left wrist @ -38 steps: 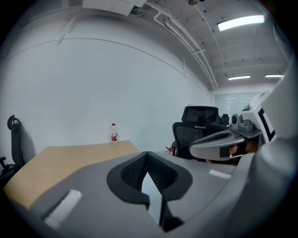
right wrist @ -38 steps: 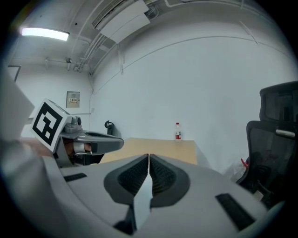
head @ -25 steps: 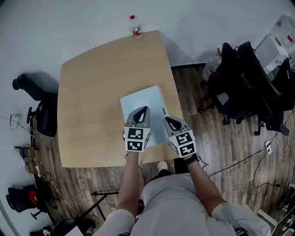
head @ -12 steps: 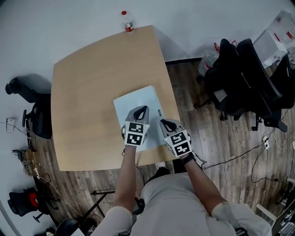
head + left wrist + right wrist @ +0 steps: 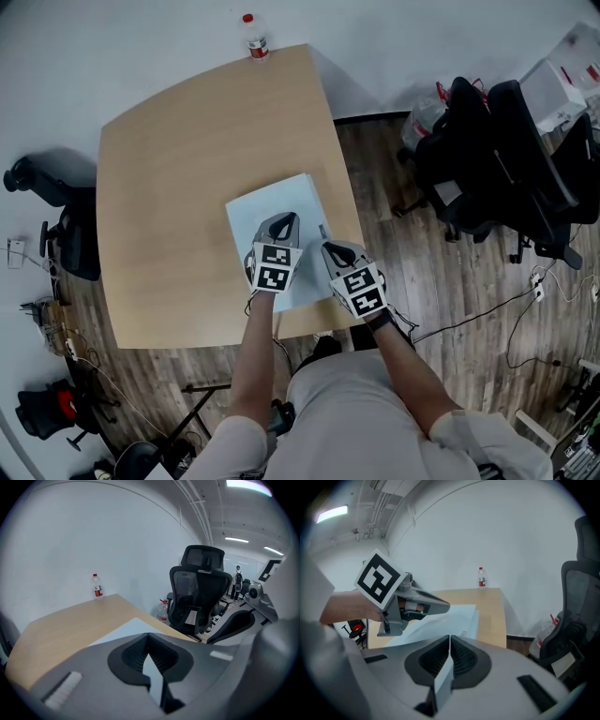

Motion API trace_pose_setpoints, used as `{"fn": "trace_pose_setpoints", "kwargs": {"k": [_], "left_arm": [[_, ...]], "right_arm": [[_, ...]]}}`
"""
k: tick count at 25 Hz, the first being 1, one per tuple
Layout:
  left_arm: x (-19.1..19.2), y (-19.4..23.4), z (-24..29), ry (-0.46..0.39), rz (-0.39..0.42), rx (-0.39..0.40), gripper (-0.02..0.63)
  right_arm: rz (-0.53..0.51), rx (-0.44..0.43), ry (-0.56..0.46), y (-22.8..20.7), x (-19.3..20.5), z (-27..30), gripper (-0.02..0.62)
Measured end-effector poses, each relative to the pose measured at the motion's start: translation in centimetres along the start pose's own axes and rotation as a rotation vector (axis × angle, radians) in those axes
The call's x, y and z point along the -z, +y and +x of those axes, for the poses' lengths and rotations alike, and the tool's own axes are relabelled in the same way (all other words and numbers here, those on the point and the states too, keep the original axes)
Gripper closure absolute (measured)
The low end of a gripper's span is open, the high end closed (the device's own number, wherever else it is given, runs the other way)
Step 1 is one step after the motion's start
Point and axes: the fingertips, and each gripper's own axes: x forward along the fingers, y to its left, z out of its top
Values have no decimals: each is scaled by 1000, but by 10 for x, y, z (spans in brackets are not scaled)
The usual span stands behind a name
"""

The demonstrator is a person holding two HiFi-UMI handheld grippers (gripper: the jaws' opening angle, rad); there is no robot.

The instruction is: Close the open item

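While left gripper [image 5: 286,219] hovers over table [image 5: 169,187], red label [image 5: 252,42] on bottle [image 5: 249,28] unreadable.

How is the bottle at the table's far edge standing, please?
Upright: the bottle stands on its base, red cap on top.

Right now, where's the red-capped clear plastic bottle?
Head view: red-capped plastic bottle at the far edge of the light wooden table, toward its right corner.
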Motion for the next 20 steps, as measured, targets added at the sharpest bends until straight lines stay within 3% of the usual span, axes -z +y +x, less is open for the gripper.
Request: {"fn": "trace_pose_setpoints", "kwargs": {"k": [20], "left_arm": [[28,-1,31,83,-35,9,597]], "right_arm": [[78,-37,51,-9,21,17,578]]}}
